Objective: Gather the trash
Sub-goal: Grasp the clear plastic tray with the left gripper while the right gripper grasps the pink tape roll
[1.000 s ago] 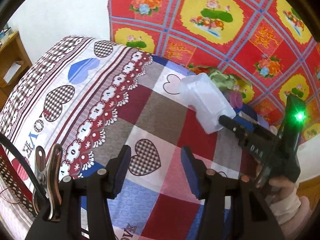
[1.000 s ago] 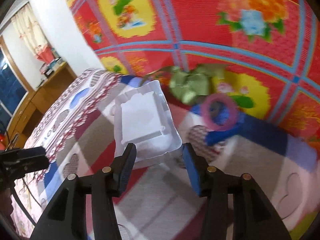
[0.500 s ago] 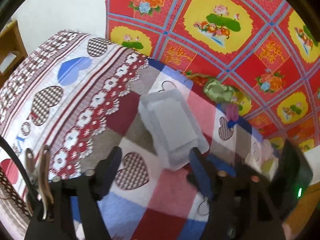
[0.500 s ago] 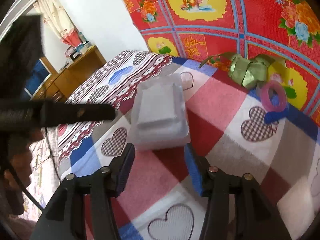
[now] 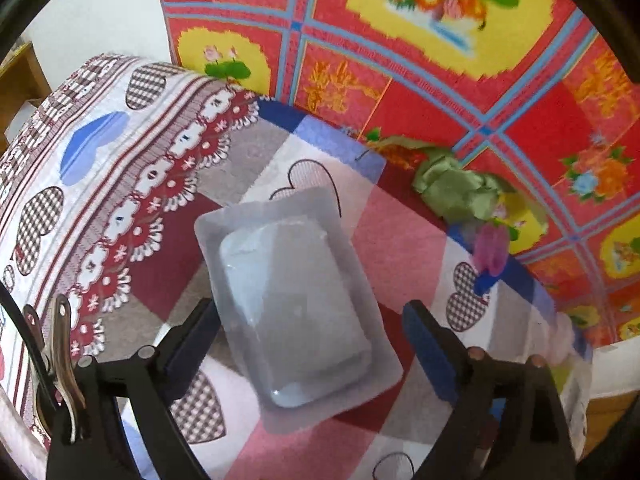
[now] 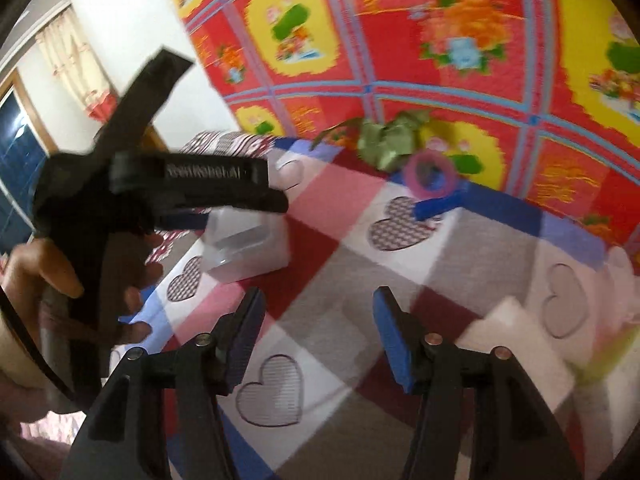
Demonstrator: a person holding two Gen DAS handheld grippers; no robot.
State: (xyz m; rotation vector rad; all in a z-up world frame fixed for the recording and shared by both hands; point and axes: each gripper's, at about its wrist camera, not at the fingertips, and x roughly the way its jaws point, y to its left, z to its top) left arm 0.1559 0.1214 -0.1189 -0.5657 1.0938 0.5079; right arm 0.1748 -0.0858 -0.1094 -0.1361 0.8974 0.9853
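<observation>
Left tool [image 5: 312,336]: spread wide, fingers straddling the clear plastic tray [image 5: 294,312] and not seen to touch it — lined up, by my read, for a pinch across its short side.
Right tool [image 6: 318,332]: also spread, empty, hovering over bare bedspread [image 6: 460,240] nearer the camera, well apart from the tray [image 6: 248,248]; looked parked out of the way.
Tray position: lay flat on the checked, heart-printed bedspread [image 5: 140,184], long axis running near to far.
Tray look: thin, translucent blister shell, raised rounded pocket, flat rim all round; likely light and springy.
Other trash: crumpled green wrapper [image 5: 456,188] and pink ring [image 5: 490,248] far right, against the red quilt [image 5: 400,92].
</observation>
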